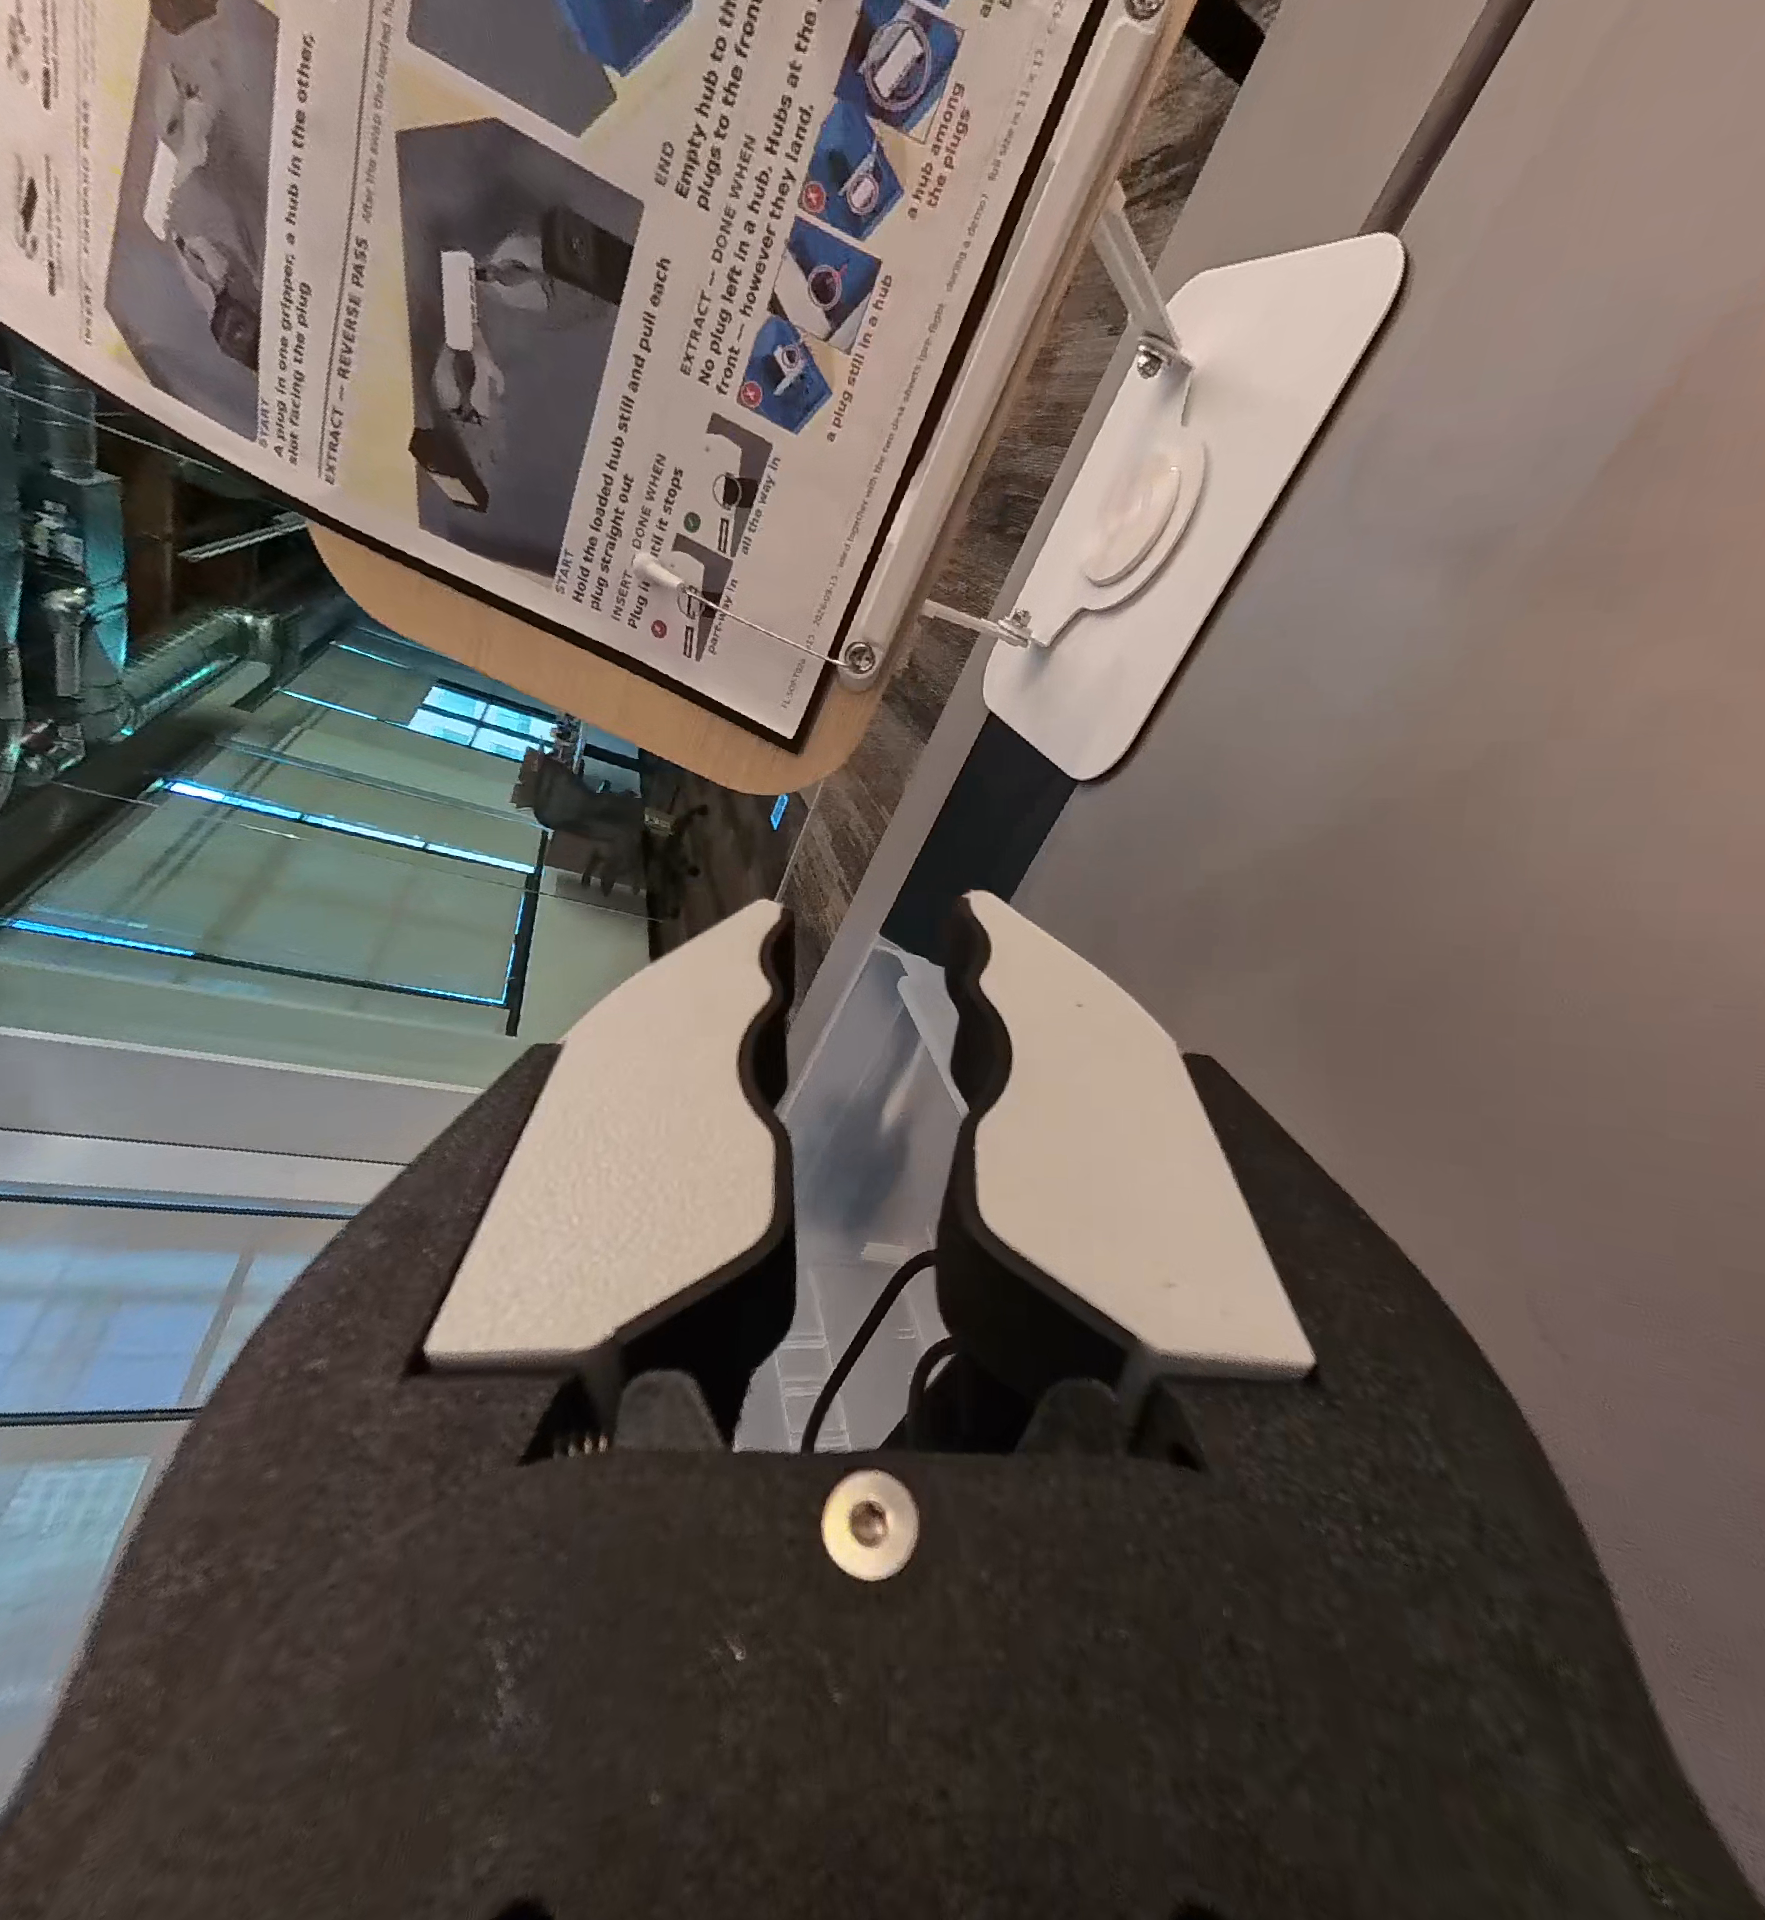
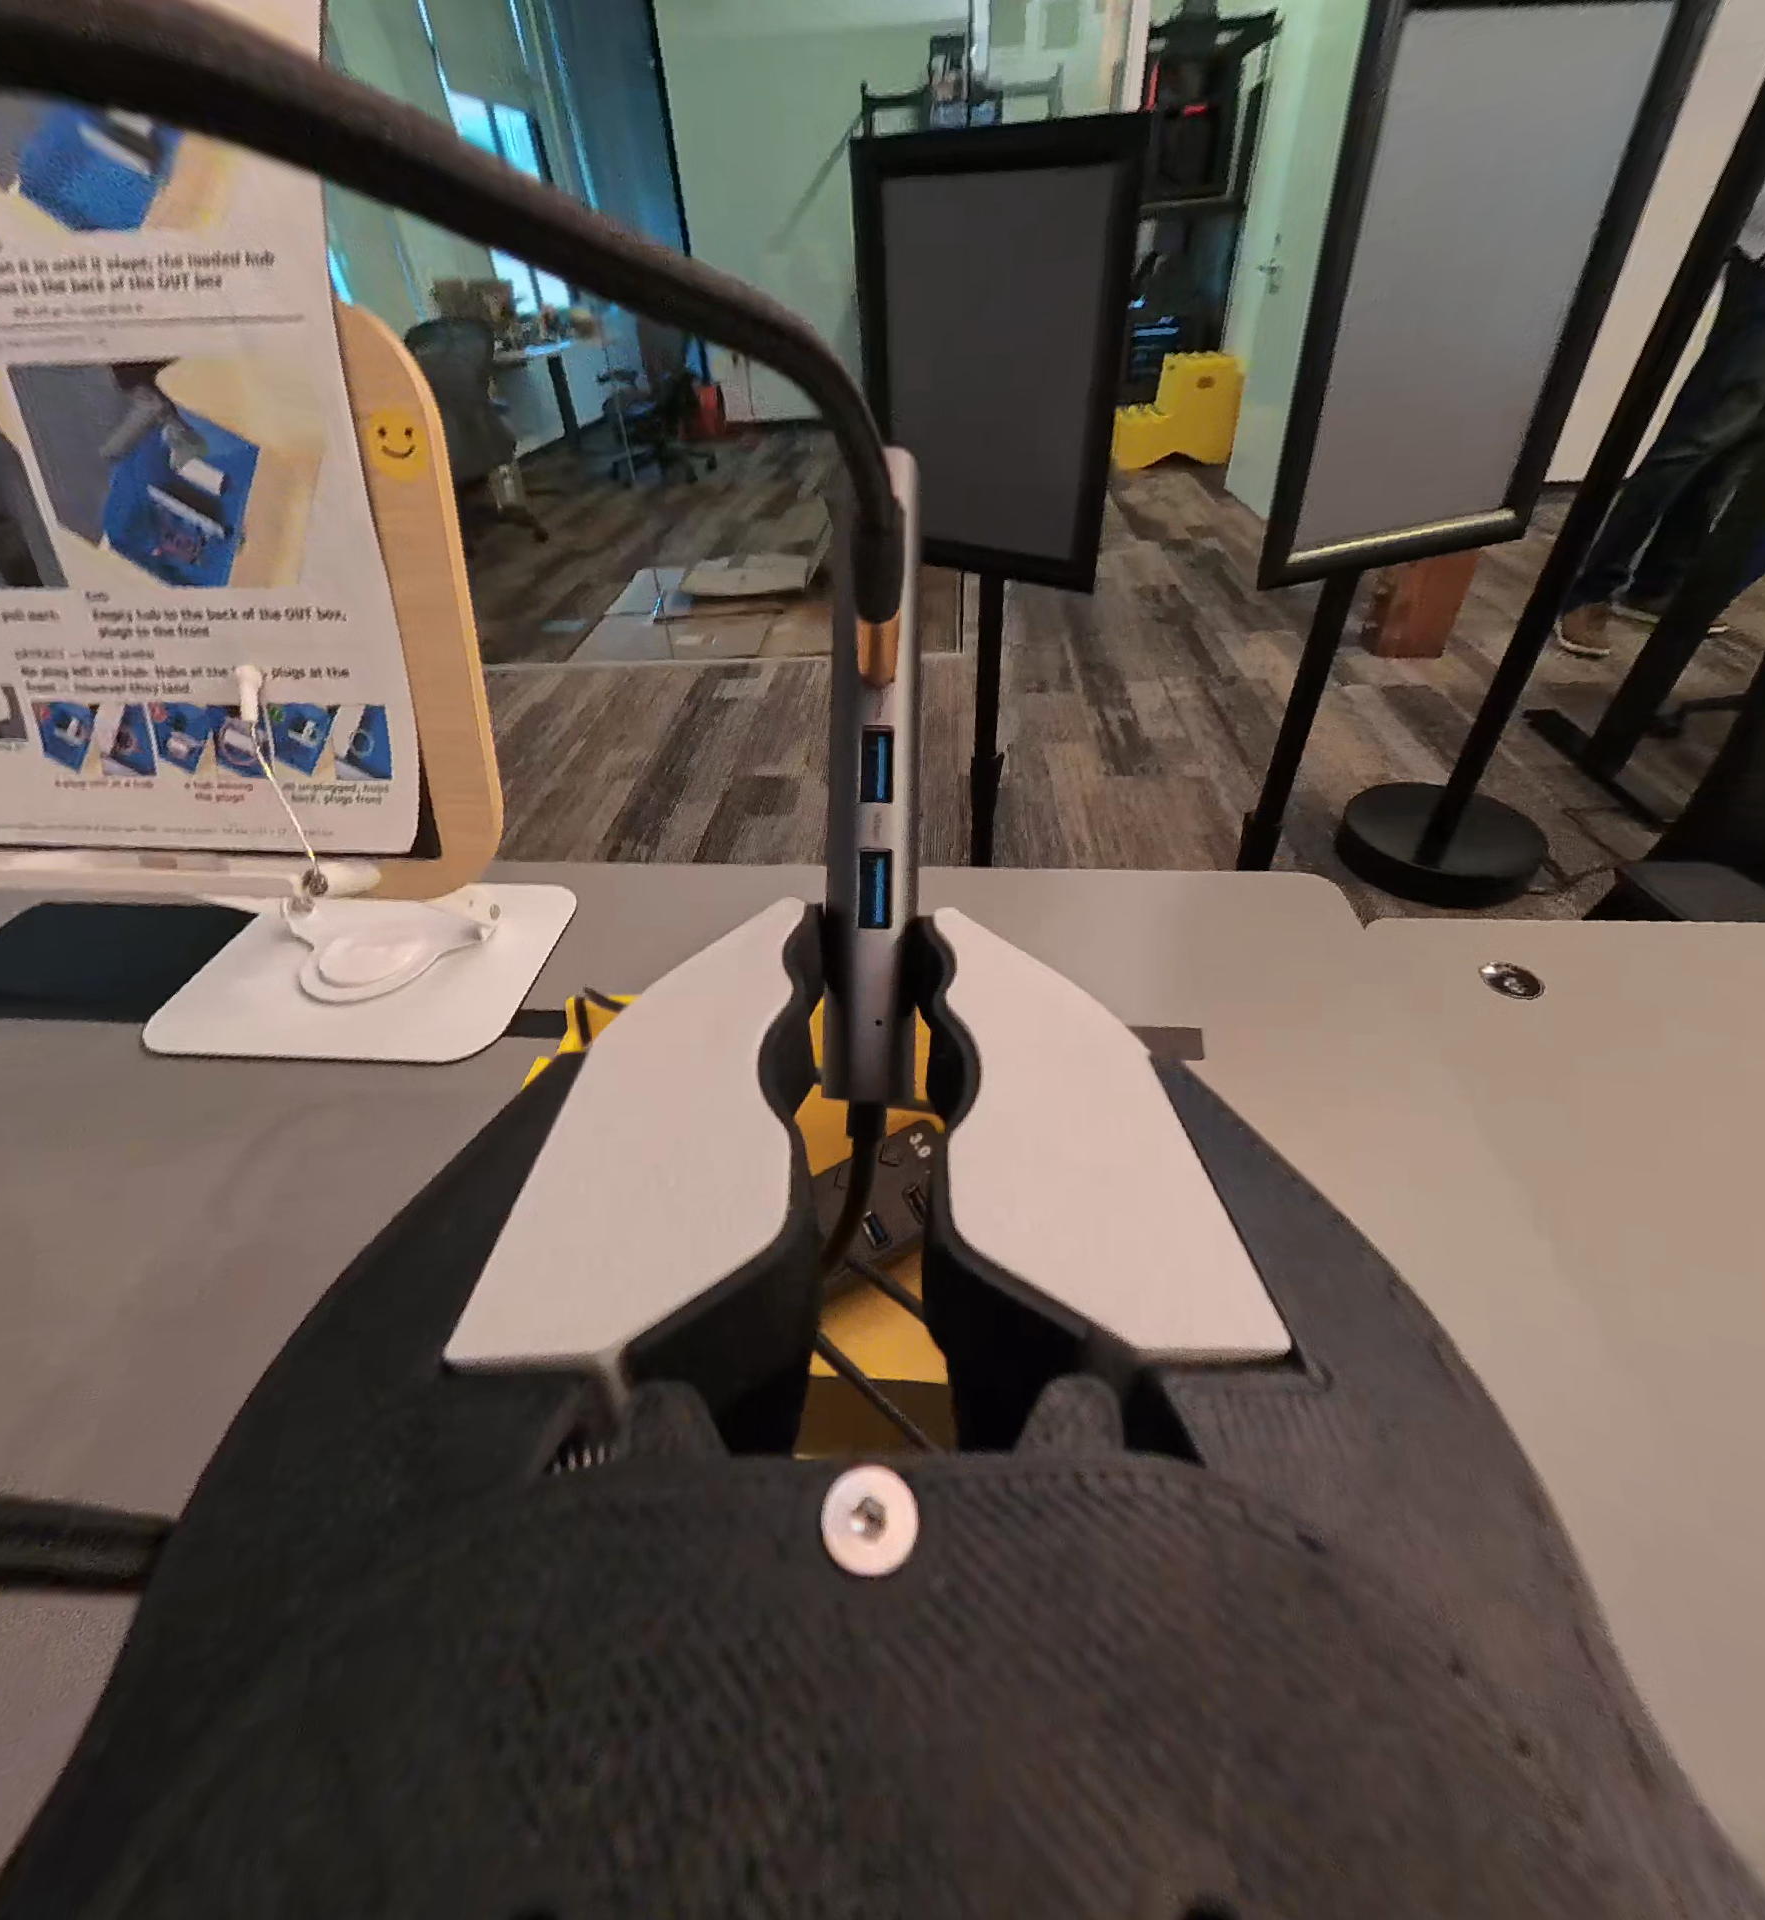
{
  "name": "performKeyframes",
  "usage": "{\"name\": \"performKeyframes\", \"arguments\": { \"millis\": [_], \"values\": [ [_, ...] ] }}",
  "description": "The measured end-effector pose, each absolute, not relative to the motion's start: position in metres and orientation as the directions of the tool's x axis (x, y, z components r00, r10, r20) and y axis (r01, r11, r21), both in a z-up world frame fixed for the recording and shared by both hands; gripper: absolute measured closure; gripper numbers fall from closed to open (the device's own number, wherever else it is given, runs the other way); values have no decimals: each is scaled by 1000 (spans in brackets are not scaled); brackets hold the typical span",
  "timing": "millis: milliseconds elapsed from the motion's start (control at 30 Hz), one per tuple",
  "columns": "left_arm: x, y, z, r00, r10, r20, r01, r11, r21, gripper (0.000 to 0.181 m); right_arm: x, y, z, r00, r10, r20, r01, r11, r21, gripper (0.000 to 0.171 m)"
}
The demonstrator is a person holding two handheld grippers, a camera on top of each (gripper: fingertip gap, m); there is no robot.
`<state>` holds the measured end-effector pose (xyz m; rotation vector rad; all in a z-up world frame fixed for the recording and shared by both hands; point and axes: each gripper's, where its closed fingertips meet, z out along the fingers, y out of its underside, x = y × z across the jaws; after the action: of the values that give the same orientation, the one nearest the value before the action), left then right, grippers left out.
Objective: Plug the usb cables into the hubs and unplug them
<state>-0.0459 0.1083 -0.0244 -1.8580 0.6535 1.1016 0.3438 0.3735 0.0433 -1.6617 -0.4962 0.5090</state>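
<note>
Two blue ports show on the grey hub (image 2: 873, 831), which the right gripper (image 2: 870, 961) jaws pinch upright above the surface (image 2: 1429, 1143). A thick black cable (image 2: 545, 208) plugs into its top. Left gripper (image 1: 870, 961) jaws are apart, holding nothing. Farther off stands a paper sheet (image 2: 151, 582).

Left gripper (image 1: 873, 925) rolled sideways, jaws parted; right gripper (image 2: 870, 925) level, clamped.

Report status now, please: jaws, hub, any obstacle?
Right gripper shut on grey hub, upright. Braided cable plugged in on top. Left gripper open, empty.
</note>
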Motion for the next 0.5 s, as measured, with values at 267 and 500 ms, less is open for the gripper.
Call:
{"name": "performKeyframes", "arguments": {
  "millis": [267,500],
  "values": [
    [-45,108,-26,480,-28,-877,-769,-495,-405,154,361,374,59,852,523,-18,45,-106,-993,154],
    [-48,111,-33,478,-60,-877,-769,-512,-384,154,332,415,60,796,582,164,363,-244,-899,153]
  ]
}}
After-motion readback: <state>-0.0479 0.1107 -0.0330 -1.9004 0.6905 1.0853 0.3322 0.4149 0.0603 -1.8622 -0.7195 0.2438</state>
